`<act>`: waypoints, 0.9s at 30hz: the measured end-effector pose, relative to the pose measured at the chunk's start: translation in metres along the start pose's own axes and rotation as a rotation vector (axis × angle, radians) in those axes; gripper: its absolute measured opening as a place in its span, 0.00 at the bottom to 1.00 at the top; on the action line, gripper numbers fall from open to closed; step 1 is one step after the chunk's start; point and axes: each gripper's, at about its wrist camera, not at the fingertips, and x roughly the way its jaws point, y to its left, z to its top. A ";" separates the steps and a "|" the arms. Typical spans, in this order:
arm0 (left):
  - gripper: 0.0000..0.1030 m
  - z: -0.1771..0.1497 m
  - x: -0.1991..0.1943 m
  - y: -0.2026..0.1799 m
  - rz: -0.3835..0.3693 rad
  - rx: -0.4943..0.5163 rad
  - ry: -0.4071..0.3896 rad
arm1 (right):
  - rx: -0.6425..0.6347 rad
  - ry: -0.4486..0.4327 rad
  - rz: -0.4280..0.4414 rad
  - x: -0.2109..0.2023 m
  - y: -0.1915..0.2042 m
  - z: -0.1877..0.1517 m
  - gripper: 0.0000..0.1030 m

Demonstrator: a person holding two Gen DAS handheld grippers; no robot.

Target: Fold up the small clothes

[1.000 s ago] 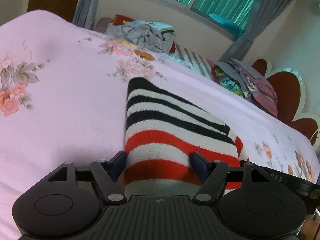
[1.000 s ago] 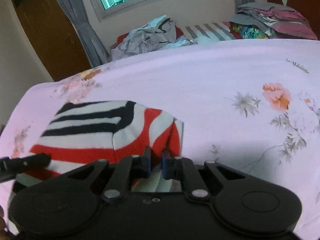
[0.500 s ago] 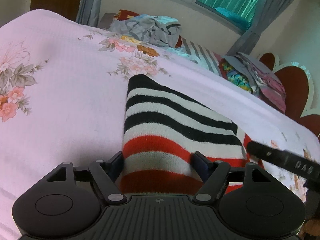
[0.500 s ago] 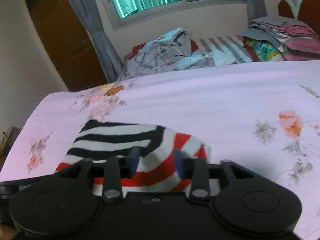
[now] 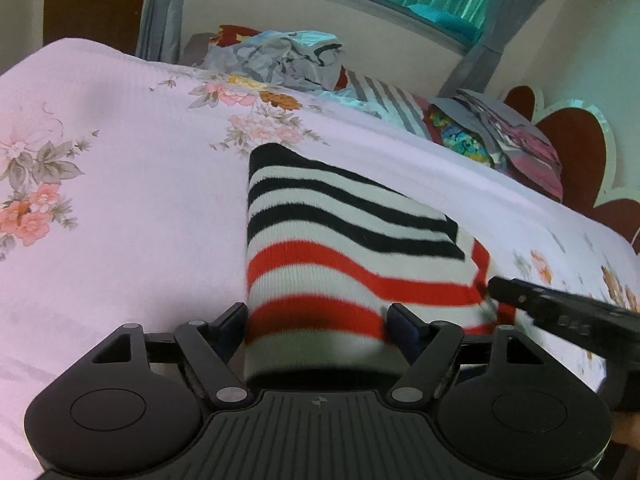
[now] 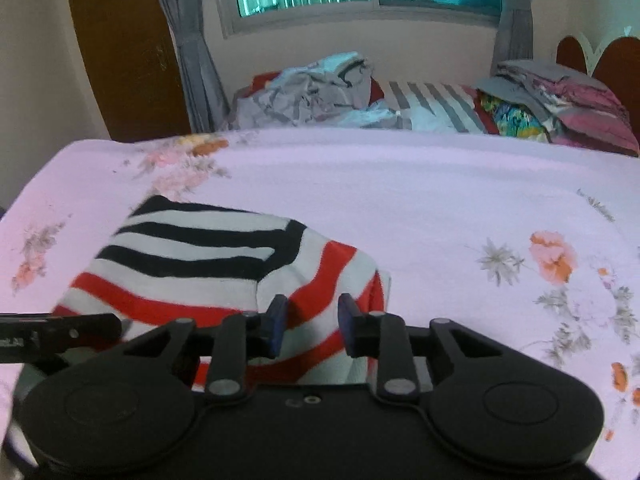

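Note:
A folded knit garment with black, white and red stripes lies on the pink floral bed sheet. My left gripper is wide open, one finger on each side of the garment's near end, and I see no squeeze on it. The same garment sits left of centre in the right wrist view. My right gripper is over its red-striped right corner. Its jaws are closing with that corner between them, but the pads stand clear of the cloth. A finger of the right gripper reaches in at the garment's right edge.
A crumpled grey pile of clothes and a striped pillow lie at the far edge of the bed. A stack of folded clothes sits by the red headboard. Bare sheet stretches to the right of the garment.
My right gripper, shut on the garment's corner a second ago, has let go, opened and lifted back a little. The left gripper has stayed around the near end.

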 end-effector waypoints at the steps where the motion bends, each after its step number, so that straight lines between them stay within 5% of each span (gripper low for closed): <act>1: 0.73 -0.002 -0.003 -0.001 -0.002 0.004 -0.001 | -0.002 -0.010 0.012 -0.008 0.001 -0.002 0.31; 8: 0.73 -0.029 -0.032 -0.003 -0.011 0.062 -0.018 | -0.077 -0.051 0.065 -0.062 0.020 -0.032 0.31; 14: 0.73 -0.054 -0.041 0.004 -0.030 0.057 -0.020 | -0.163 -0.009 -0.030 -0.069 0.024 -0.064 0.28; 27: 0.74 -0.078 -0.047 0.012 -0.052 0.037 0.023 | -0.052 0.047 -0.053 -0.071 0.014 -0.096 0.24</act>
